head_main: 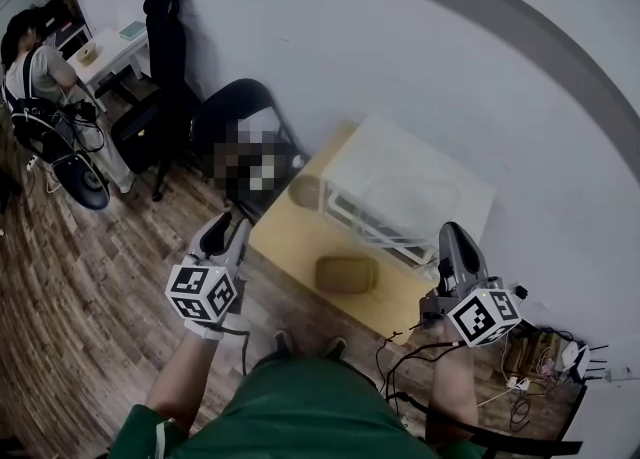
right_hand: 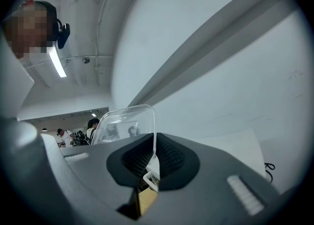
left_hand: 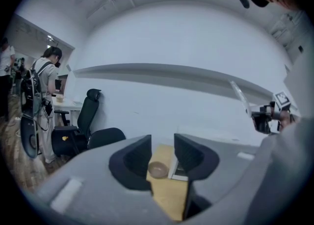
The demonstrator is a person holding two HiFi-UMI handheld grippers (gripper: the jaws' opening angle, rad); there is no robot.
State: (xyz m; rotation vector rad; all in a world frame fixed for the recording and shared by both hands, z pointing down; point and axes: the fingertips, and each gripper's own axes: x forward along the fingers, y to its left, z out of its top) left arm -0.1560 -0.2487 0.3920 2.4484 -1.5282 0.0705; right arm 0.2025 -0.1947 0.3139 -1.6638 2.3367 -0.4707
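At the far left of the head view a person [head_main: 38, 72] stands by a white desk [head_main: 118, 47], with an office chair [head_main: 166, 37] and a second black chair [head_main: 236, 111] nearer in. The left gripper [head_main: 222, 232] hangs off the left edge of the wooden table [head_main: 290, 242], over the floor. In the left gripper view its jaws [left_hand: 162, 155] stand apart with nothing between them; a brown bowl [left_hand: 158, 169] shows through the gap, far off on the table. In the head view that bowl [head_main: 305, 190] sits at the table's far left corner, and a brown tray [head_main: 346, 274] lies near the front edge. To their right a white rack [head_main: 372, 219] stands against the wall. The right gripper [head_main: 450, 232] is raised at the rack's right end. In the right gripper view its jaws [right_hand: 153, 158] are clamped on the edge of a clear lid [right_hand: 125, 123], which stands upright above them. From above, the lid [head_main: 425, 182] spreads over the rack. Cables [head_main: 530, 359] lie on the floor at far right.
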